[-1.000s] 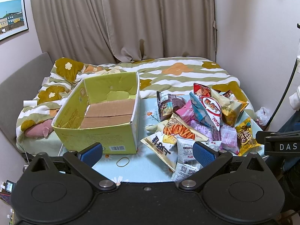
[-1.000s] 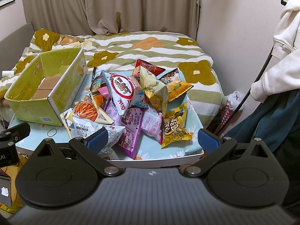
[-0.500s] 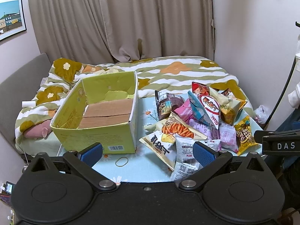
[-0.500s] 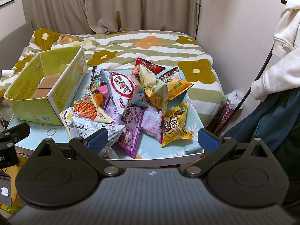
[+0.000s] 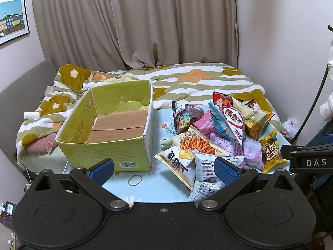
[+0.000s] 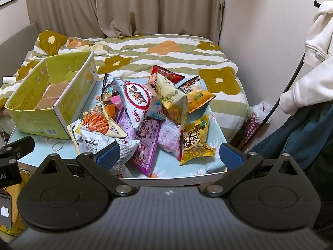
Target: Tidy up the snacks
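Observation:
A heap of snack bags (image 5: 220, 133) (image 6: 149, 112) lies on the right half of a small table with a light blue flowered cloth (image 5: 162, 185) (image 6: 199, 166). An open yellow-green cardboard box (image 5: 112, 129) (image 6: 50, 95) stands on the left half, with only its brown bottom flaps showing inside. My left gripper (image 5: 164, 169) hovers open over the table's near edge, between box and heap, holding nothing. My right gripper (image 6: 169, 156) hangs open above the near side of the heap, its fingers wide apart and empty.
A rubber band (image 5: 134, 180) (image 6: 57, 146) lies on the cloth in front of the box. A bed with a flowered striped quilt (image 5: 197, 81) sits behind the table, curtains beyond. A person in a white sleeve (image 6: 312, 62) stands at the right by the wall.
Both views have shifted slightly closer to the table and a little higher. No snack or the box has moved. Both grippers stay open.

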`<control>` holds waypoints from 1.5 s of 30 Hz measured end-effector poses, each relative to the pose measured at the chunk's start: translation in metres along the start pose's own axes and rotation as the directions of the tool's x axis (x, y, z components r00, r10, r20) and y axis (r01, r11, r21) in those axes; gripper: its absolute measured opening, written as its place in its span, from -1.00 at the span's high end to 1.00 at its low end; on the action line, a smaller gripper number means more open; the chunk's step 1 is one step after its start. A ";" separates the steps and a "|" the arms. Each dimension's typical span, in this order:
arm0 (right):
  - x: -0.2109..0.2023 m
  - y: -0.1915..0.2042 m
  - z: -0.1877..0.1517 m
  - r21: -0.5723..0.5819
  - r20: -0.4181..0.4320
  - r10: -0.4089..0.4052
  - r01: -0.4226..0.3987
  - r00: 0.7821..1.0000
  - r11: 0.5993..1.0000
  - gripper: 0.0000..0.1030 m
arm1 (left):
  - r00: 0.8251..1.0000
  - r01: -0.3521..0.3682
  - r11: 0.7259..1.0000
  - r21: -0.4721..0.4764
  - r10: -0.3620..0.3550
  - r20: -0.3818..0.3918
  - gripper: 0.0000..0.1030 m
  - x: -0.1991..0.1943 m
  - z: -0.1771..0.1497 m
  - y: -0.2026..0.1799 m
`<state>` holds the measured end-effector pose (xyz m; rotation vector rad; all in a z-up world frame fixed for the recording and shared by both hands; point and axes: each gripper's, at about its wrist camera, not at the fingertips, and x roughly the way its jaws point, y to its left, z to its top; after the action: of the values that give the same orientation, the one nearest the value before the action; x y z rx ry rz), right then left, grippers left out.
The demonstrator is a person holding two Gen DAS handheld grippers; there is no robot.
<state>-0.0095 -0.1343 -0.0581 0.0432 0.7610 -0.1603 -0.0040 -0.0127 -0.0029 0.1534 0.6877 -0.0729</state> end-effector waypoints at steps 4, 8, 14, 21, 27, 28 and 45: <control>0.000 0.000 0.001 0.001 -0.001 -0.001 0.001 1.000 1.000 -1.00 | 1.000 0.000 1.000 0.000 0.000 -0.001 -1.00 0.000 0.000 0.000; 0.000 0.000 0.000 0.001 -0.001 -0.001 0.001 1.000 1.000 -1.00 | 1.000 -0.001 1.000 -0.001 0.001 0.000 -1.00 0.000 0.000 0.000; 0.000 0.000 0.000 0.001 -0.001 -0.001 0.001 1.000 1.000 -1.00 | 1.000 0.000 1.000 -0.001 0.000 0.000 -1.00 0.000 0.000 0.000; 0.000 -0.001 0.000 0.001 -0.001 0.000 0.000 1.000 1.000 -1.00 | 1.000 0.000 1.000 -0.001 0.000 0.000 -1.00 0.000 0.000 0.000; 0.000 0.002 0.000 -0.010 -0.002 0.002 -0.002 1.000 1.000 -1.00 | 1.000 0.002 1.000 0.004 -0.002 -0.011 -1.00 0.001 0.004 -0.002; -0.001 0.002 0.001 -0.011 -0.006 0.003 -0.003 1.000 1.000 -1.00 | 1.000 0.006 1.000 0.007 -0.006 -0.018 -1.00 0.002 0.006 -0.002; 0.058 -0.038 0.006 -0.007 -0.058 -0.029 0.028 0.998 1.000 -1.00 | 0.987 0.137 0.989 0.049 -0.131 -0.097 -1.00 0.073 -0.021 -0.061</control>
<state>0.0293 -0.1802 -0.0931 0.0316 0.8208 -0.1845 0.0321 -0.0709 -0.0727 0.1641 0.7893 -0.2150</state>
